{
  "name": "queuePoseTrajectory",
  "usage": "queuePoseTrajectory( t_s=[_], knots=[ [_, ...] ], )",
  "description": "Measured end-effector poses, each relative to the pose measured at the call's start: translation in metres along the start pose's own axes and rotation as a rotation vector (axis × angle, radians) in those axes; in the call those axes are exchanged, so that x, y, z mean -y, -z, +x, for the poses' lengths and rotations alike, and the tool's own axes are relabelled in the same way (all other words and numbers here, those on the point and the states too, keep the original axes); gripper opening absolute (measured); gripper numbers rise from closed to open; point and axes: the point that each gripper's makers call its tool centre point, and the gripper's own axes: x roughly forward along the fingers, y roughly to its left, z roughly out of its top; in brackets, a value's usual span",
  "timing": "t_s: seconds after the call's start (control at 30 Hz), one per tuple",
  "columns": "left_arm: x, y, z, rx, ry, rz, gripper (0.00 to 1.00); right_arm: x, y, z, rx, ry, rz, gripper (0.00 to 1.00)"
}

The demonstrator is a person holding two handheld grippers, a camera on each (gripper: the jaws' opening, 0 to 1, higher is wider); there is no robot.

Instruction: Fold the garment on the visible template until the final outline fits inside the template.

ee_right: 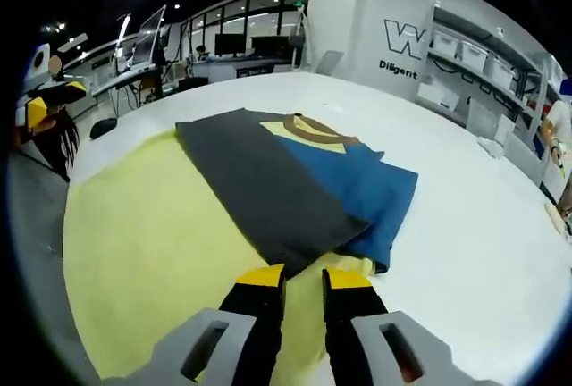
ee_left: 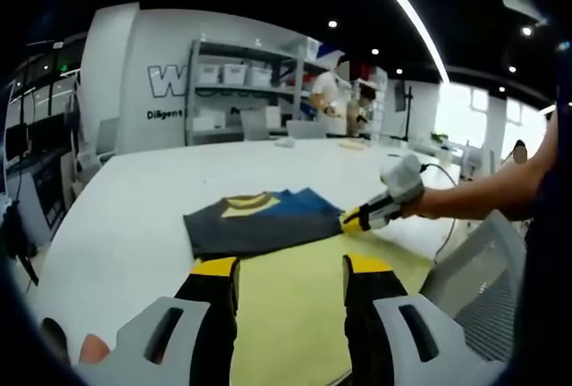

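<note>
Right gripper (ee_right: 303,277) narrowly parted at folded garment's (ee_right: 295,180) corner; left gripper (ee_left: 290,268) wide
Soft grey-blue rectangle overhangs yellow template (ee_right: 152,252); smooth white counter (ee_right: 465,252) beyond

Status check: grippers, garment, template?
Left gripper open, empty. Right gripper at garment edge, grip unclear. Garment folded, partly off yellow template. Nothing in the way.
</note>
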Motion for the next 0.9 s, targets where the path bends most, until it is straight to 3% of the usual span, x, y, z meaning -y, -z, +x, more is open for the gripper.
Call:
queuePoseTrajectory(
  t_s=[0.43,0.6,0.9],
  knots=[
    [0.003,0.000,0.000,-0.001,0.009,0.011,0.45,-0.007,-0.004,-0.022,0.029,0.002,0.041,0.36],
    [0.004,0.000,-0.001,-0.001,0.015,0.017,0.45,-0.012,-0.010,-0.030,0.041,0.005,0.067,0.51],
    [0.005,-0.003,-0.002,0.003,0.023,0.020,0.45,-0.024,-0.021,-0.046,0.061,0.001,0.047,0.54]
  ],
)
